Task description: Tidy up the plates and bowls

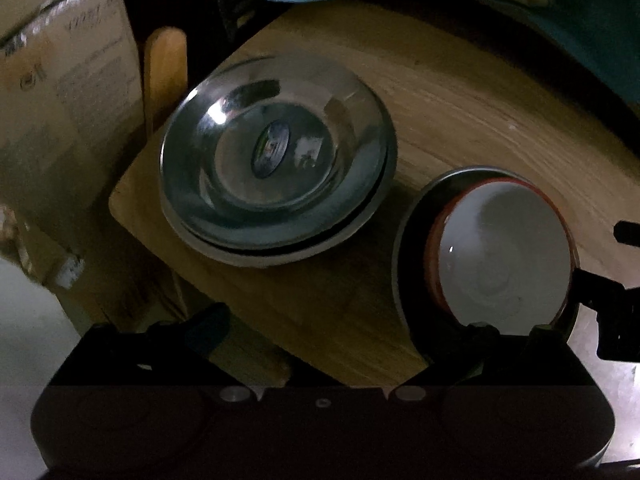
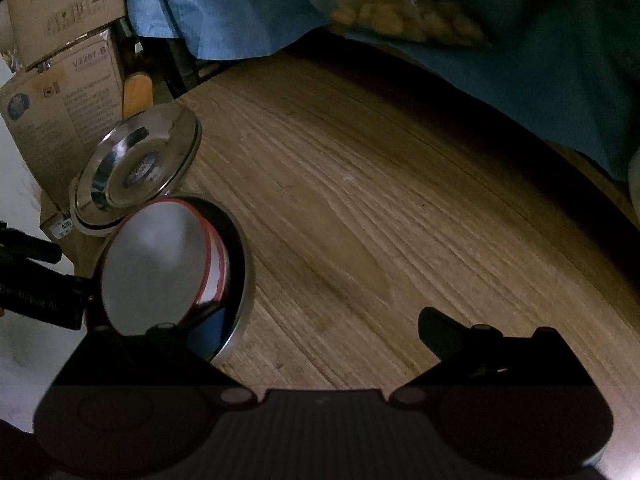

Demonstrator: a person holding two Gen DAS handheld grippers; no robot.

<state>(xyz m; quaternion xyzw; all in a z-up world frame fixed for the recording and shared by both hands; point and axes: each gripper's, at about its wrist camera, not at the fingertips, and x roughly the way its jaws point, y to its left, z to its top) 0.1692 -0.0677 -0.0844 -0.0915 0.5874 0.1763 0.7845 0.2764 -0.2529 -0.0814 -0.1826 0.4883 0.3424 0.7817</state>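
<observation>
Both grippers, left [image 1: 348,332] and right [image 2: 304,328], hang spread wide and grasping nothing, I judge to straddle a rim. On my wooden table [image 2: 360,200], 2 steel plates [image 1: 276,160] sit stacked at the corner, keeping likes together. Beside them the white bowl [image 1: 504,248] nests in a steel bowl [image 2: 240,280]. Only my right view shows that outer wall.

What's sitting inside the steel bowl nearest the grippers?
A white bowl with a red rim is nested in the steel bowl. It covers the steel bowl's bottom, so anything beneath it cannot be seen.
</observation>
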